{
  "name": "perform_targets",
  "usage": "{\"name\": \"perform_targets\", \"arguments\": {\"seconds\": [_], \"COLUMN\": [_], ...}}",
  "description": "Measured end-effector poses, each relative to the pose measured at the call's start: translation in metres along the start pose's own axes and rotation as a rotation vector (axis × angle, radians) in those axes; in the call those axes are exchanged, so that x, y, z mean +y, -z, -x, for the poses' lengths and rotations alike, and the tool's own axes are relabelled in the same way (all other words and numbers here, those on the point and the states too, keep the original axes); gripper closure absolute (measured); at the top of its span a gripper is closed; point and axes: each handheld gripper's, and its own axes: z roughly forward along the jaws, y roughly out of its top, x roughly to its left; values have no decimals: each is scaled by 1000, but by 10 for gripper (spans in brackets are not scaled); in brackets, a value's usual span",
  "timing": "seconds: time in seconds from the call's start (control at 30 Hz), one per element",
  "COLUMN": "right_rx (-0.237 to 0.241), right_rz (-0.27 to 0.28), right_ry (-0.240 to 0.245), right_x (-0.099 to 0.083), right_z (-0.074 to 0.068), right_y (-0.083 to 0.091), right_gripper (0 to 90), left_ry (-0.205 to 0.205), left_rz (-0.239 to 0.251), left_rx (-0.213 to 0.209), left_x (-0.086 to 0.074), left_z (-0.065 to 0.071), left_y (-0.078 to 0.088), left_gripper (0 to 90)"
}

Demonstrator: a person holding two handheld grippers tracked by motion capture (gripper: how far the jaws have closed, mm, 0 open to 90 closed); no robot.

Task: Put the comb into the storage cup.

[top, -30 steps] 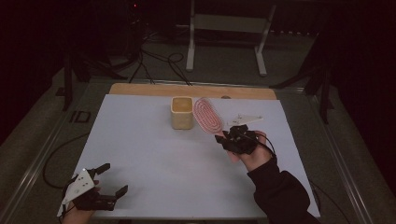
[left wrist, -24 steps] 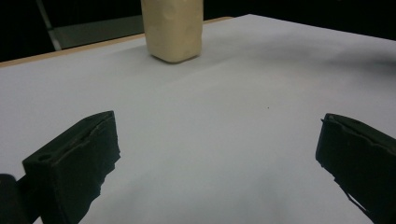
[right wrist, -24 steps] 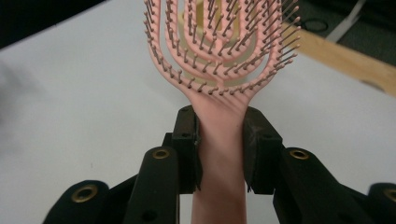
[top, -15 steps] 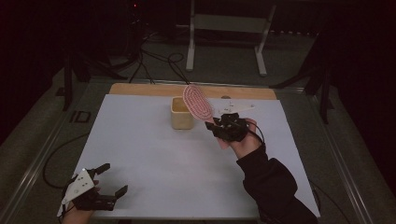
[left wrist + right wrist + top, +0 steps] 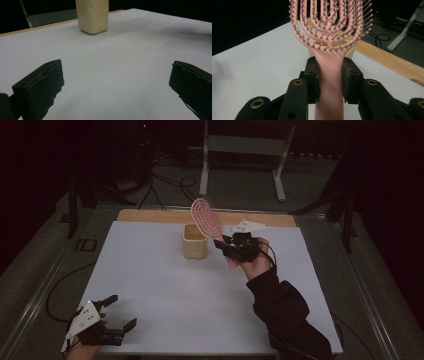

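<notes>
A pink hairbrush [image 5: 205,217] with an oval vented head is held in the air just right of and above a cream square cup [image 5: 194,241]. My right gripper [image 5: 223,245] is shut on its handle; in the right gripper view the two black pads [image 5: 312,75] clamp the pink hairbrush handle [image 5: 329,75], bristles facing the camera, with the cream cup [image 5: 351,51] behind the head. My left gripper [image 5: 116,311] rests at the table's near left corner, open, nothing between its jaws. The left gripper view has the cream cup [image 5: 92,15] far ahead.
A white sheet [image 5: 165,290] covers the table, with a wooden strip [image 5: 150,215] along its far edge. Beyond the table stand a metal frame [image 5: 242,155] and cables [image 5: 165,182] on a dark floor.
My right gripper has carried the hairbrush left and slightly up, from beside the cup to over its right rim. The left gripper has stayed put.
</notes>
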Motion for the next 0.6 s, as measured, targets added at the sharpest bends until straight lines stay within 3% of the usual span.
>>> {"name": "perform_targets", "arguments": {"seconds": [0.17, 0.47, 0.6], "right_rx": [12, 14, 10], "right_rz": [8, 53, 61], "right_ry": [18, -3, 12], "right_x": [5, 15, 20], "right_z": [2, 6, 7], "right_y": [-9, -18, -22], "right_gripper": [700, 700, 700], "left_ry": [-1, 0, 0], "left_rz": [1, 2, 2], "left_rx": [-1, -2, -1], "left_x": [0, 0, 0], "left_z": [0, 0, 0], "left_y": [0, 1, 1], "left_gripper": [0, 0, 0]}}
